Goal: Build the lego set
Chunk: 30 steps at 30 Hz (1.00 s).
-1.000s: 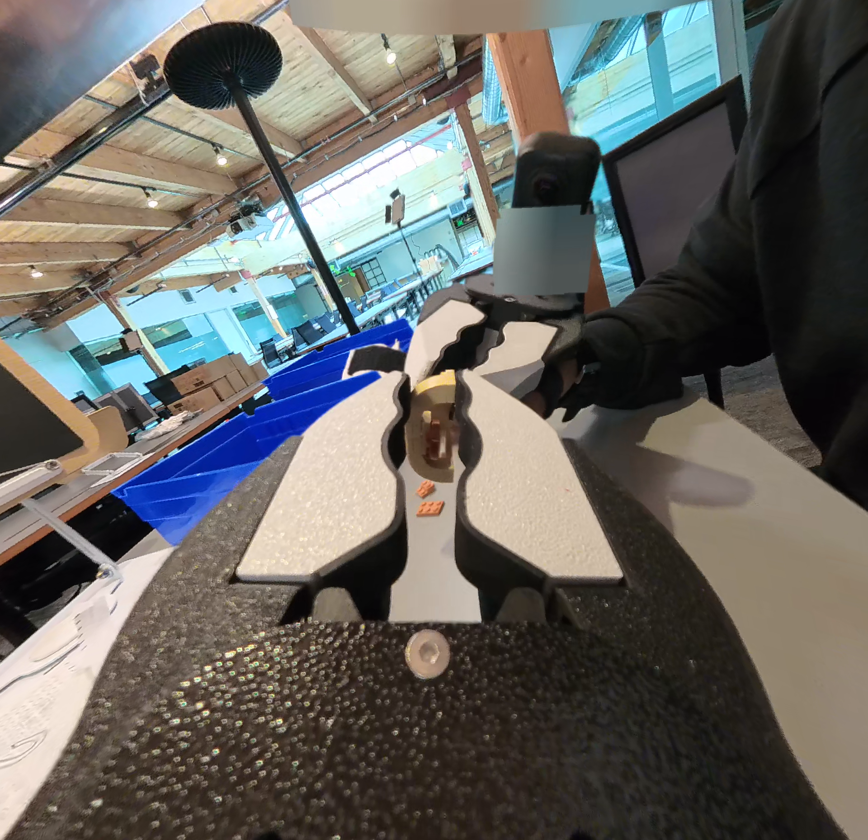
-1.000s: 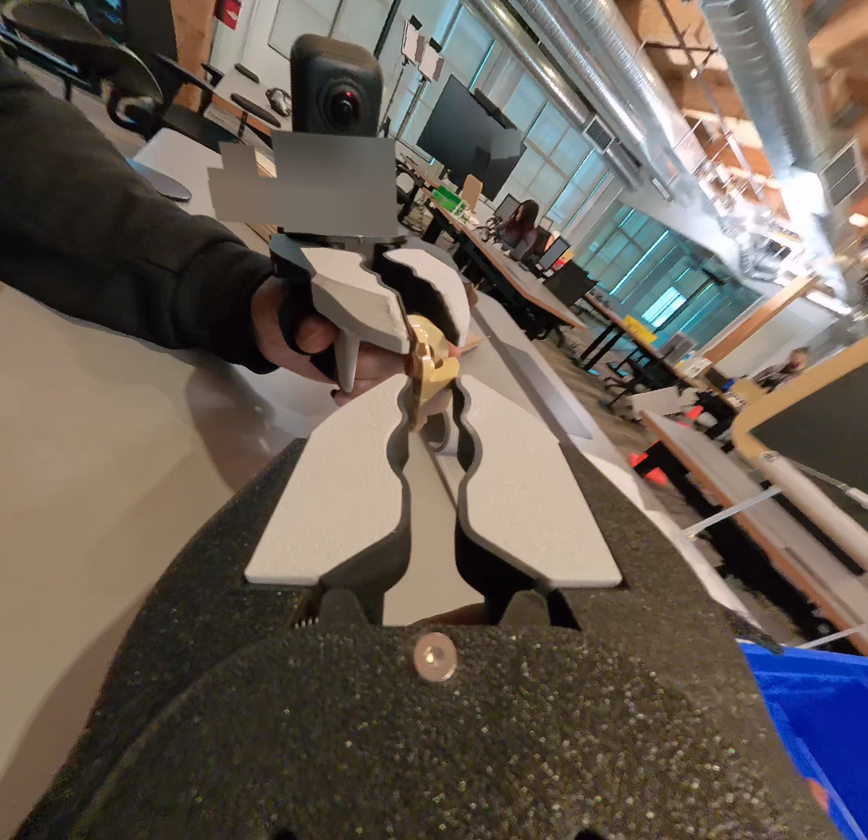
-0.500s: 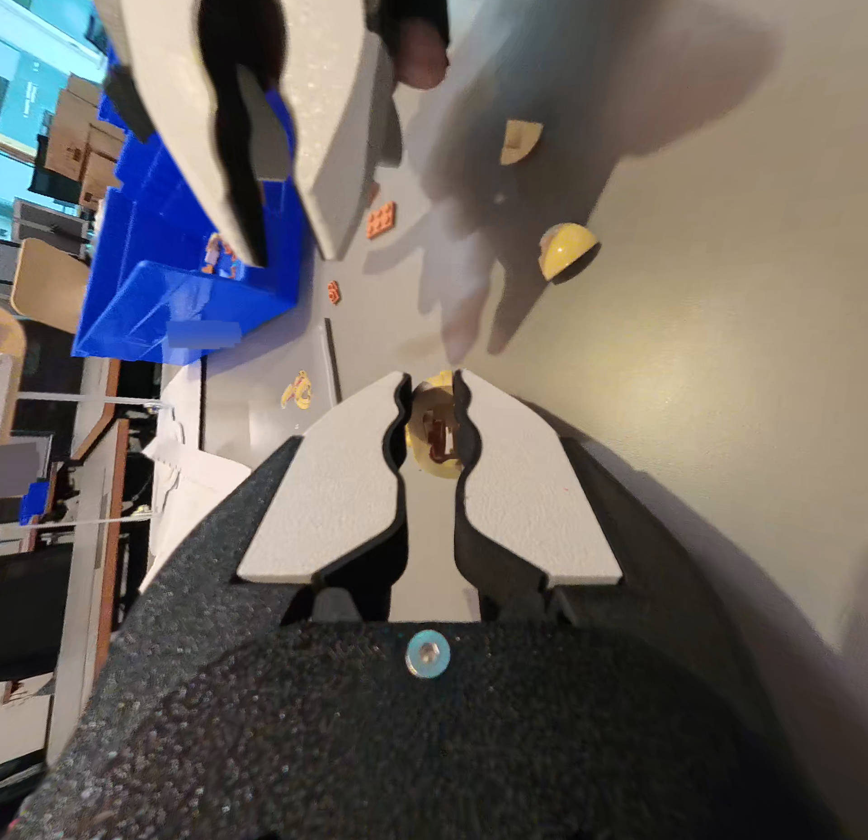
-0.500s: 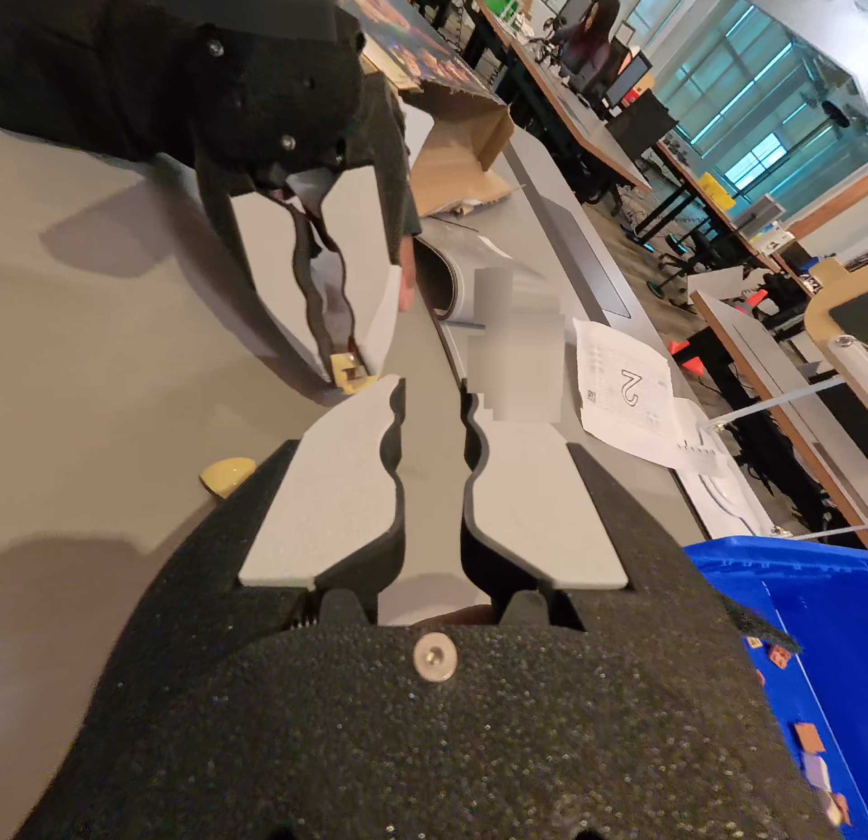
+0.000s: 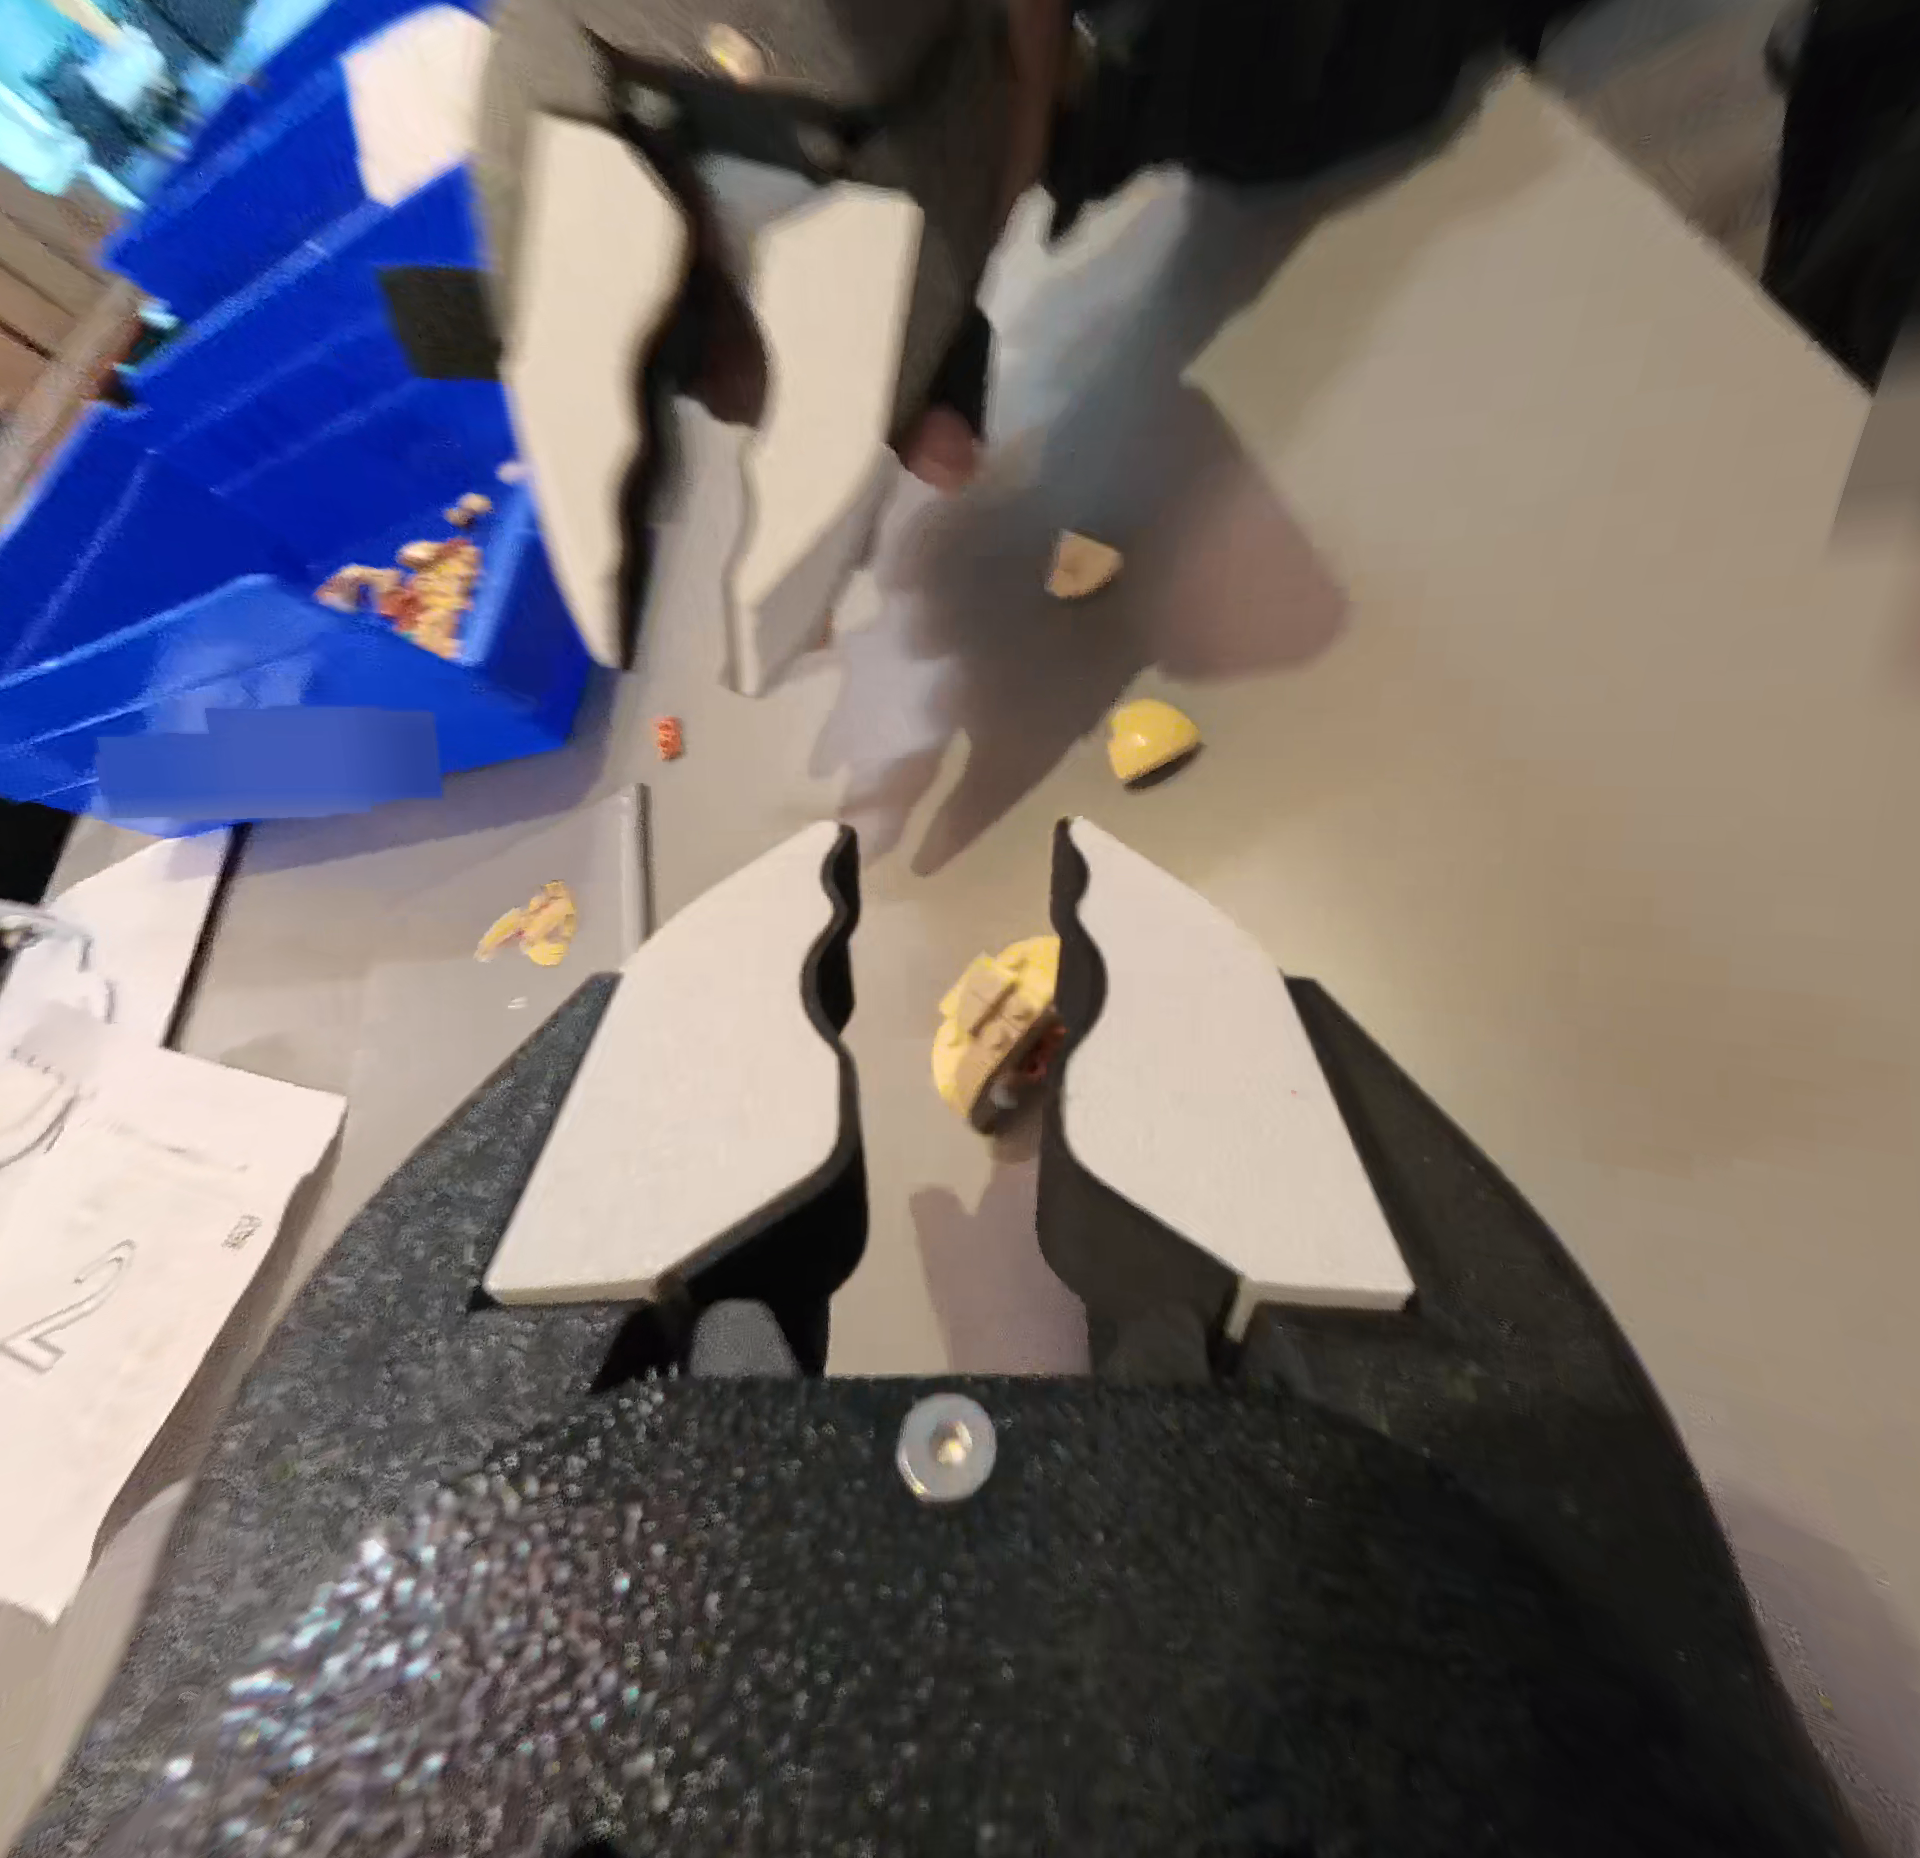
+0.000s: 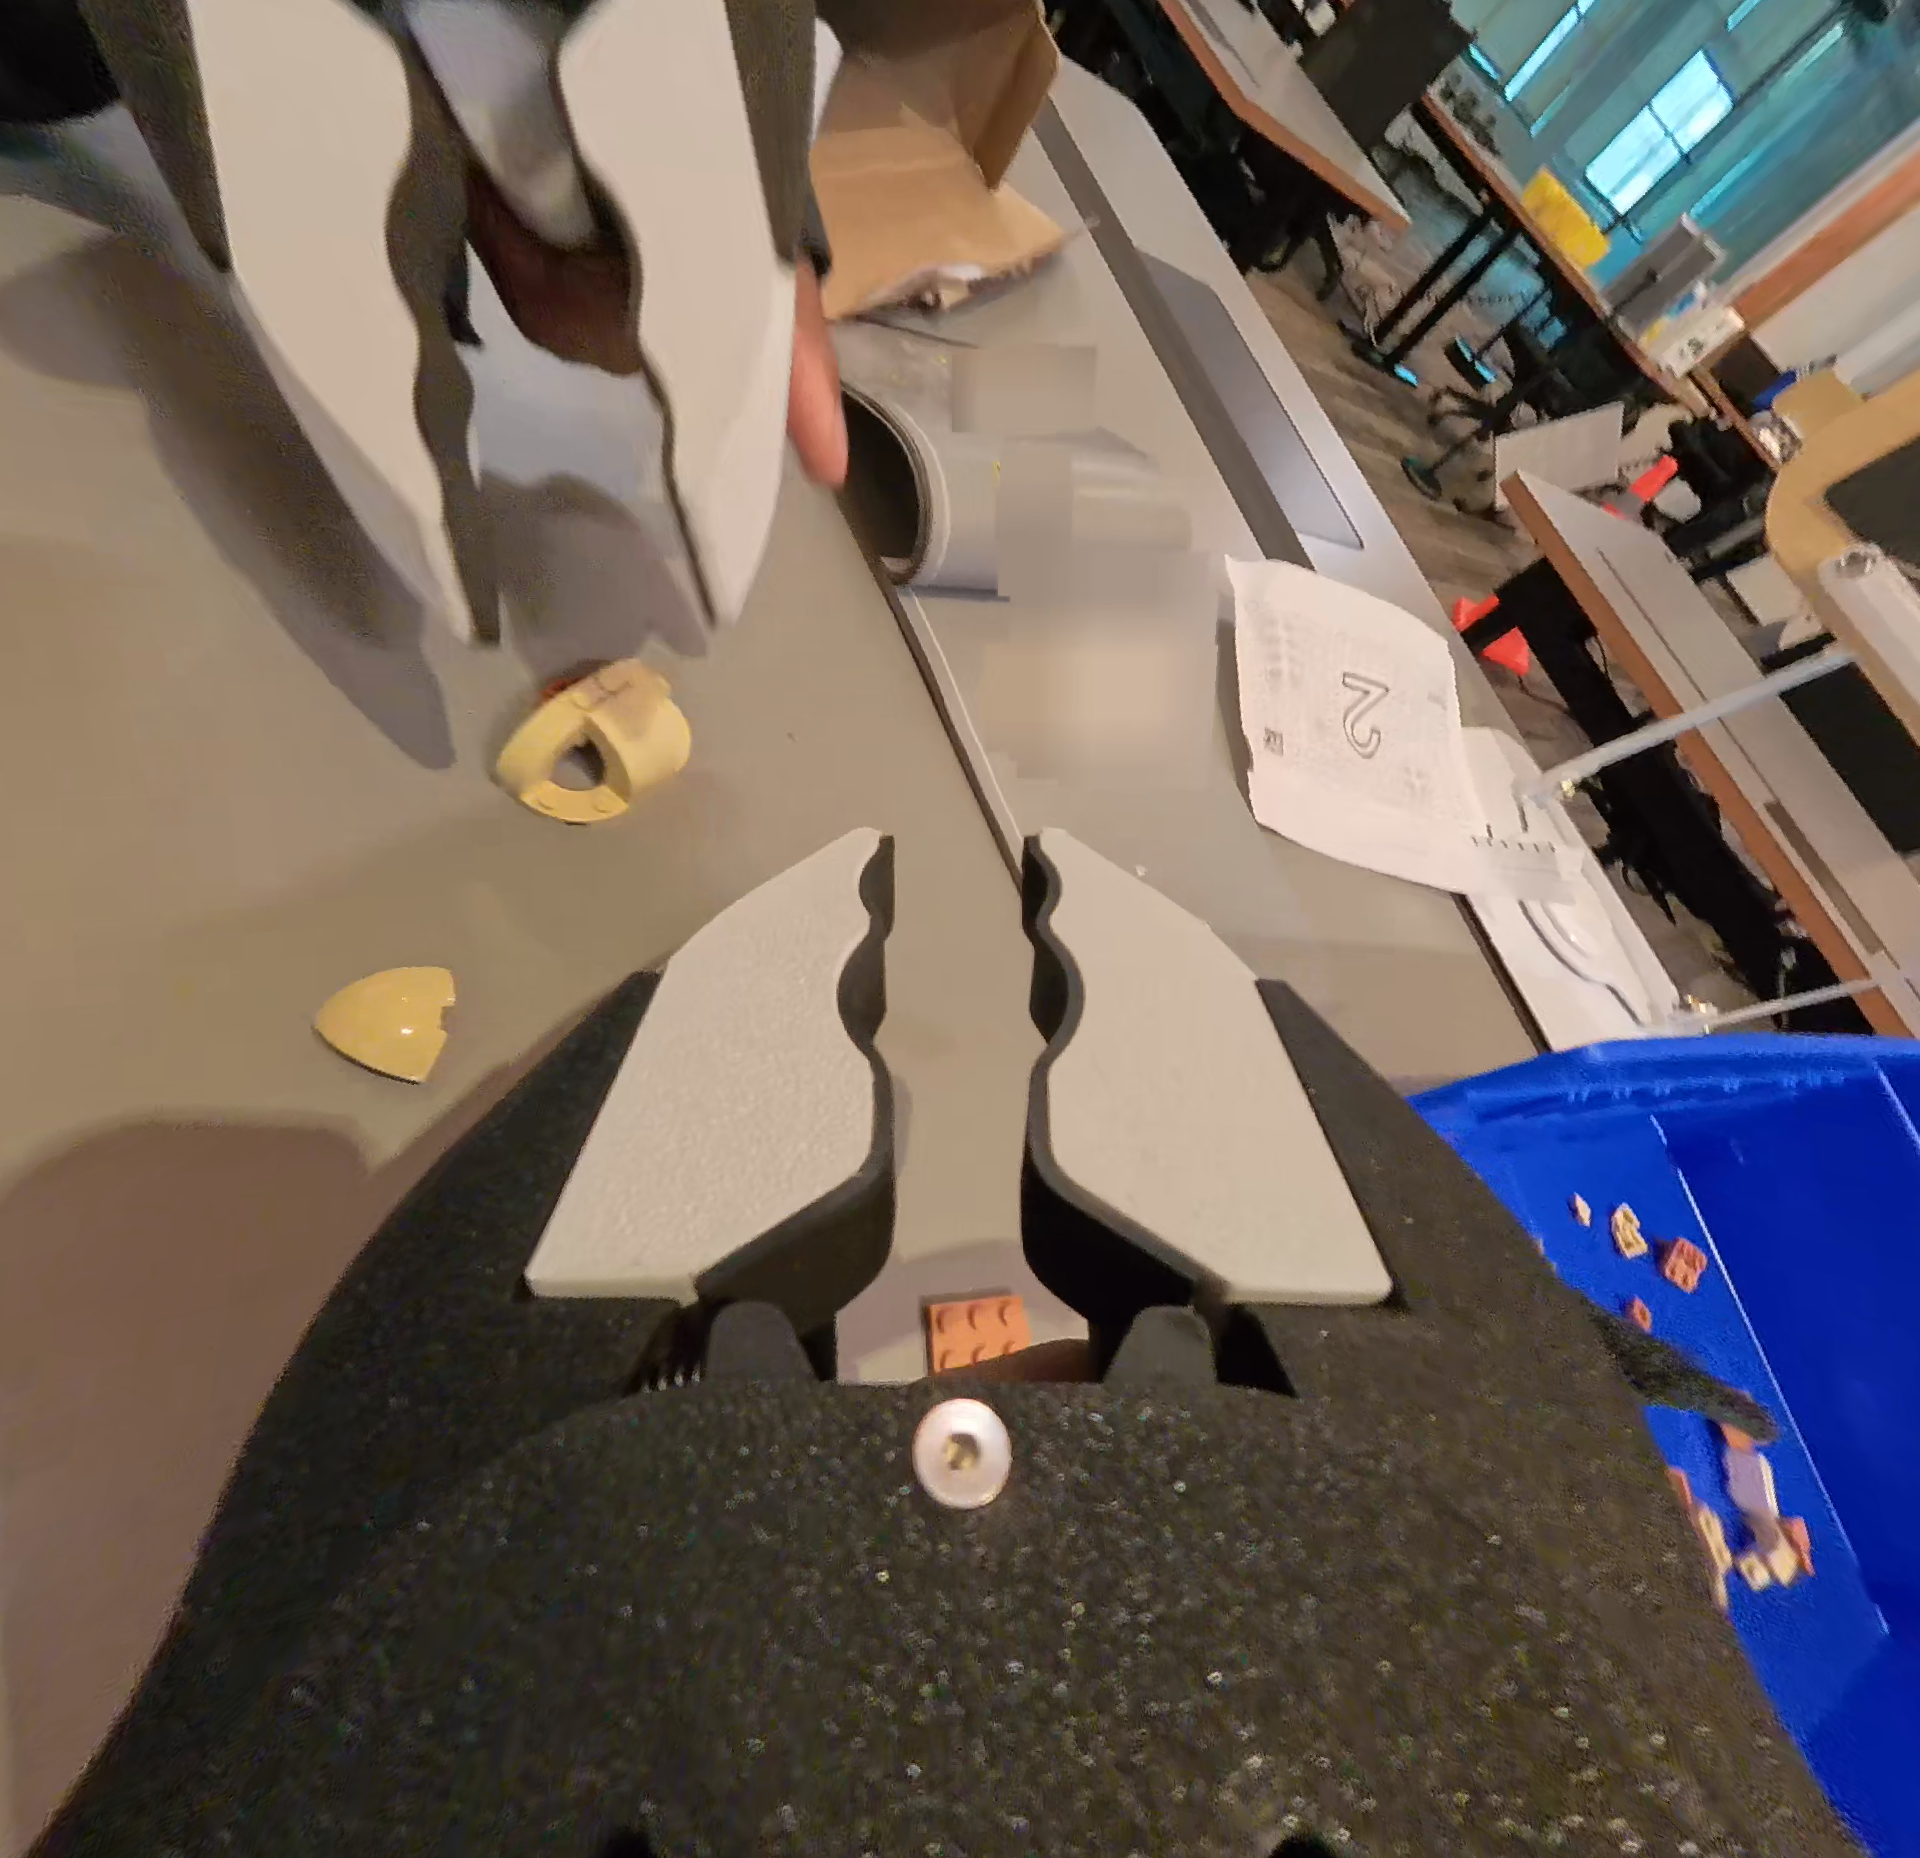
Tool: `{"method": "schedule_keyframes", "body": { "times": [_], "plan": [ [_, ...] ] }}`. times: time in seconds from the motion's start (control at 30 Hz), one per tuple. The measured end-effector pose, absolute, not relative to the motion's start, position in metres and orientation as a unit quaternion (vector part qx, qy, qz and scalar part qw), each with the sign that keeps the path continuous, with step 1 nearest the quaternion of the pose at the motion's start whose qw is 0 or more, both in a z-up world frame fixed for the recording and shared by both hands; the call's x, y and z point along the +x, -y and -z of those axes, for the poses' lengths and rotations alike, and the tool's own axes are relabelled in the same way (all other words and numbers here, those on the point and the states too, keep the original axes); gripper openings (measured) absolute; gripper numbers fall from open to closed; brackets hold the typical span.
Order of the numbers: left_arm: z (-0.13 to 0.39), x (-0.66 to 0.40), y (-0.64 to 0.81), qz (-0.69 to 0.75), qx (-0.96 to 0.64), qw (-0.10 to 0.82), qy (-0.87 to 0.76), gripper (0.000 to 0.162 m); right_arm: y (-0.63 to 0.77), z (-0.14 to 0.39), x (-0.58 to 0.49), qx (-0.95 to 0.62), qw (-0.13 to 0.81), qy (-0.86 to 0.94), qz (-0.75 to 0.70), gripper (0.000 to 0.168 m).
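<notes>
A tan lego assembly [image 5: 992, 1029] is seen on the grey table [image 5: 1455, 925] between the parted jaws of the left gripper [image 5: 954, 852], against the right one.

Table [image 6: 208, 873]: plain grey. Lego assembly [image 6: 597, 743]: pale yellow with a red-brown inner part. Dome piece [image 6: 390, 1019]: glossy yellow. Plate [image 6: 977, 1332]: orange. Bin [image 6: 1766, 1237]: bright blue. Gripper fingers [image 6: 748, 1081]: light grey on speckled black.

A tan, rounded plastic lego assembly [image 6: 594, 740] with an arched opening and a reddish-brown piece inside lies on the grey bench [image 6: 208, 873]. Nearby rests a separate yellow dome-quarter shell [image 6: 390, 1021], curved face up. An orange studded flat plate [image 6: 975, 1333] lies close by.
</notes>
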State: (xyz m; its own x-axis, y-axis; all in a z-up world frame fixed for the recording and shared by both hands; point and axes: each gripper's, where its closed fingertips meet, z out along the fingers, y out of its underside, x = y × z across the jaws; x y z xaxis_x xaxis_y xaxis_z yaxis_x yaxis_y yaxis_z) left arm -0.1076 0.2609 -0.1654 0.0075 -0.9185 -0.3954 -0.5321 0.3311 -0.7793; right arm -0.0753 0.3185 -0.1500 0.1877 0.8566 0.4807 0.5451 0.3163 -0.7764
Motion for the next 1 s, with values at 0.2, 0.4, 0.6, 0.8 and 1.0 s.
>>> {"method": "schedule_keyframes", "body": {
  "times": [0.2,0.4,0.6,0.8,1.0],
  "plan": [
    [0.126,-0.151,-0.333,0.182,-0.634,0.581,-0.477,0.035,-0.345,0.156,-0.062,-0.622,0.520,0.572,-0.123,0.023],
    [0.112,-0.156,-0.346,0.166,-0.630,0.648,-0.394,0.032,-0.361,0.160,-0.049,-0.631,0.549,0.537,-0.111,0.022],
    [0.143,-0.138,-0.344,0.103,-0.638,0.621,-0.444,0.031,-0.370,0.156,-0.033,-0.642,0.574,0.487,-0.143,0.020],
    [0.155,-0.148,-0.353,0.102,-0.662,0.603,-0.433,0.030,-0.368,0.149,-0.027,-0.652,0.579,0.452,-0.188,0.020],
    [0.163,-0.155,-0.362,0.062,-0.682,0.592,-0.425,0.029,-0.372,0.167,-0.027,-0.682,0.552,0.460,-0.136,0.019]
  ]
}}
